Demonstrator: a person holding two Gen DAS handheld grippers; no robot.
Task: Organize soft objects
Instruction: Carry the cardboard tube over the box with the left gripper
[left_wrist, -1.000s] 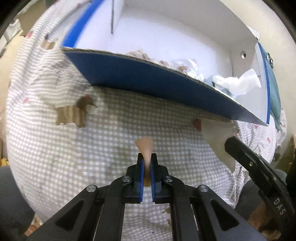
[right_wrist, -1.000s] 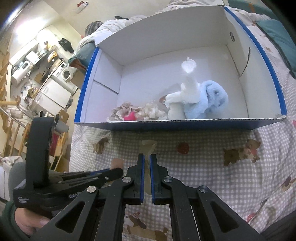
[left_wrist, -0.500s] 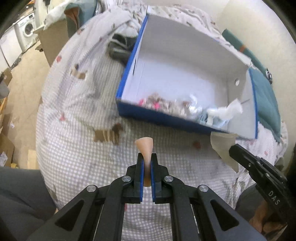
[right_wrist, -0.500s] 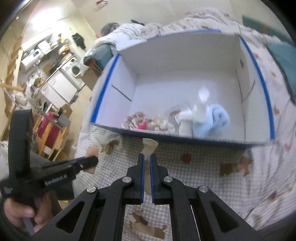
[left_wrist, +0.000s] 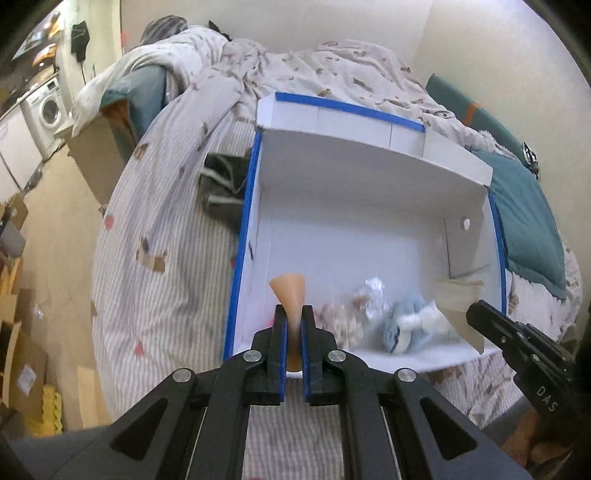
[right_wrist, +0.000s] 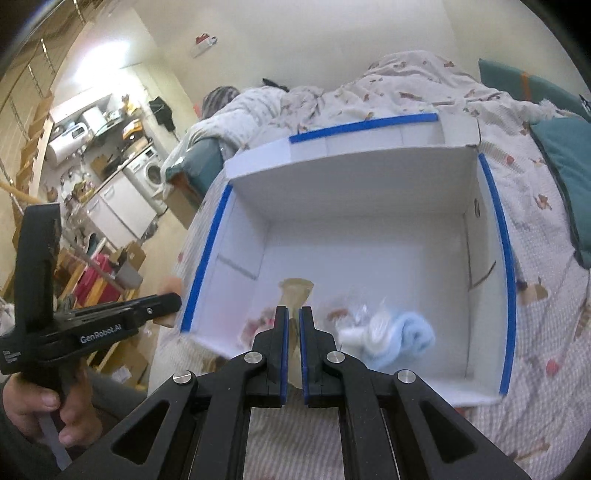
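The peach piece (left_wrist: 288, 291), soft-looking and flared at the top, is pinched between the jaws of the left gripper (left_wrist: 293, 332), held over the near left corner of the box (left_wrist: 354, 155); the right gripper (right_wrist: 294, 332) is clamped on a pale beige piece (right_wrist: 295, 291) in the same way, over the box's near edge. Inside lie a blue towel (right_wrist: 406, 339), a clear wrapper (left_wrist: 373, 291) and a blurred frilly bundle (left_wrist: 343, 321); the box sits on a bed sheet (left_wrist: 162, 236). Risks, as I judge them: released now, either piece may catch the near rim and tumble onto the sheet; the 2 grippers are close together and may bump.
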